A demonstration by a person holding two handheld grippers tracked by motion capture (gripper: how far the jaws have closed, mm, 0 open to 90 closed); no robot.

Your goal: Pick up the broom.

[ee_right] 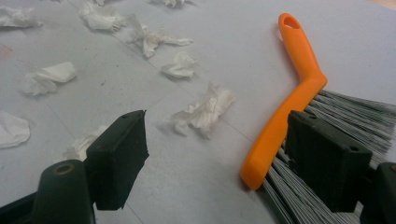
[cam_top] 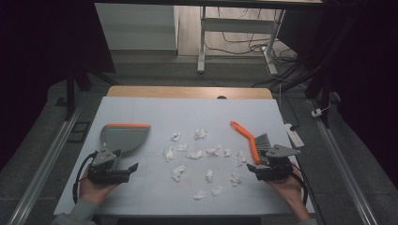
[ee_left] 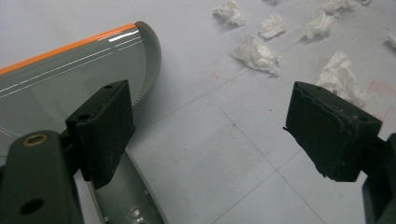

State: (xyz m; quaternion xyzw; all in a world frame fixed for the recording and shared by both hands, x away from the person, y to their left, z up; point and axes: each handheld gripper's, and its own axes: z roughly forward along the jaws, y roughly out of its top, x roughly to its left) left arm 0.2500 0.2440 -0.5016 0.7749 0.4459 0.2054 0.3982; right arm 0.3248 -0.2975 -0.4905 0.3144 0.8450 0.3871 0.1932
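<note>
Left claw [cam_top: 133, 167] spread, empty, just beside the dustpan [cam_top: 124, 136] near the table's [cam_top: 141, 105] left edge. Right claw [cam_top: 250, 167] spread, empty, beside the brush [cam_top: 251, 138] near the right edge. Paper scraps [cam_top: 197, 154] lie between, apparently awaiting sweeping.

The dustpan [cam_top: 123, 137], at nine o'clock on the table [cam_top: 141, 112], was grey with an orange strip along its far edge. The brush [cam_top: 253, 140], at three o'clock, had an orange handle and grey bristles. The paper scraps [cam_top: 197, 161] around the middle were white. The table's top was pale grey-blue, crossed by faint thin lines. Both the left gripper [cam_top: 133, 166] and the right gripper [cam_top: 251, 169] had black jaws.
</note>
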